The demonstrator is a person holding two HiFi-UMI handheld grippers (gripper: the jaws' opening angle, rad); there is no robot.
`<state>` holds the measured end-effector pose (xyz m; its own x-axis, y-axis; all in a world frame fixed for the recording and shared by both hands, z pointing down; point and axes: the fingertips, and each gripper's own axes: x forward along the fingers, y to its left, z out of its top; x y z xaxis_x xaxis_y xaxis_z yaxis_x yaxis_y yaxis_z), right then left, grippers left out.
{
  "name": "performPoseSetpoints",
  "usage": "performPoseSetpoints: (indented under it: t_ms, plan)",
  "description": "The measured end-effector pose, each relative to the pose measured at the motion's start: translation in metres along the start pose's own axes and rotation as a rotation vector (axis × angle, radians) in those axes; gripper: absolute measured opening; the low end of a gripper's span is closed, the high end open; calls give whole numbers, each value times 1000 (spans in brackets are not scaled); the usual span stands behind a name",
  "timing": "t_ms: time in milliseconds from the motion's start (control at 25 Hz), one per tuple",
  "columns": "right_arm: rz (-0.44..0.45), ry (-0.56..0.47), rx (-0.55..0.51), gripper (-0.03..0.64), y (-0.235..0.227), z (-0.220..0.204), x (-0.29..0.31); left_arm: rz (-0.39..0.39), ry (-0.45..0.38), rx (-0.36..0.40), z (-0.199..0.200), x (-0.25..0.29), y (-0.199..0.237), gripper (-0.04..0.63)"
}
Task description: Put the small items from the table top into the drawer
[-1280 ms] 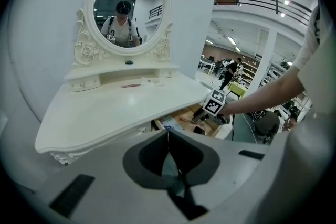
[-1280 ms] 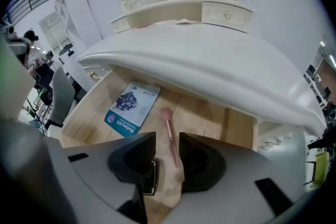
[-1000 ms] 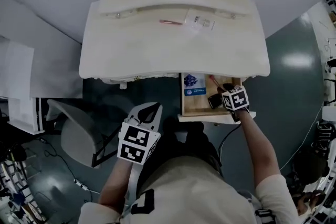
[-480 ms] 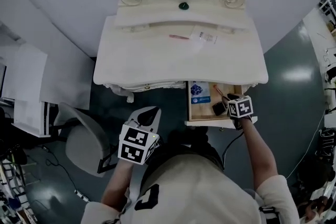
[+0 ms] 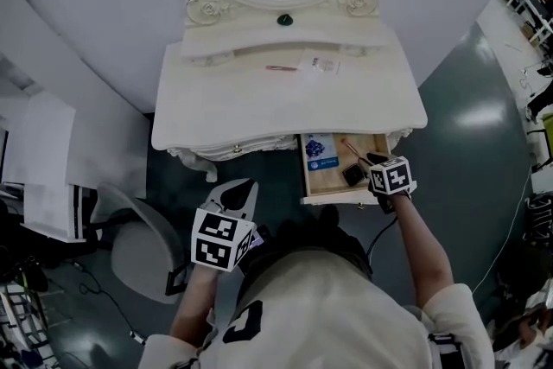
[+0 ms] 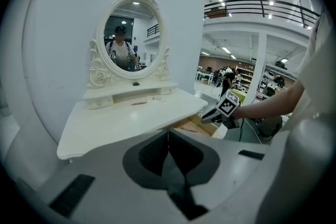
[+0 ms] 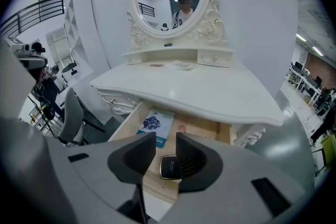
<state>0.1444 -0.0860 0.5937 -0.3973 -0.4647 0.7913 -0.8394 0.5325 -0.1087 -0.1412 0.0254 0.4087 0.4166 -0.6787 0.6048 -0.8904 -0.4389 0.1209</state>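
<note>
The wooden drawer [image 5: 327, 182] stands pulled out under the right part of the white surface [image 5: 259, 112]. In it a blue-and-white card [image 5: 319, 149] lies flat at the left, a thin reddish stick [image 5: 352, 151] lies slantwise, and a small dark square case [image 5: 353, 174] sits near the front. Near the back of the surface, a thin pink stick [image 5: 281, 67] lies just beside a pale flat packet [image 5: 318, 63].

bench [image 5: 259, 112]: smooth cream paint, satin sheen. drawer [image 5: 330, 182] inside: bare pale wood, matt. black case [image 7: 170, 167]: glossy. floor [image 5: 484, 134]: polished, reflective.
</note>
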Motion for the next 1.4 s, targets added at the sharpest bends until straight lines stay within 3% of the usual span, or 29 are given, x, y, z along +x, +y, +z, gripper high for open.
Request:
performPoseSetpoints:
  t_ms: [360, 800, 1000, 1200, 1400]
  plan:
    - [129, -106, 91, 130, 9, 15, -26, 11, 4, 30, 21, 5, -37, 57]
    - [258, -178, 159, 128, -16, 27, -51, 24, 13, 41, 45, 30, -106, 57]
    - [314, -209, 170, 127, -18, 40, -48, 72, 31, 26, 40, 33, -116, 57]
    - [416, -253, 272, 120, -7, 60, -52, 87, 43, 15, 39, 31, -122, 57]
    - [417, -248, 306, 120, -9, 73, -49, 67, 37, 11, 42, 41, -117, 57]
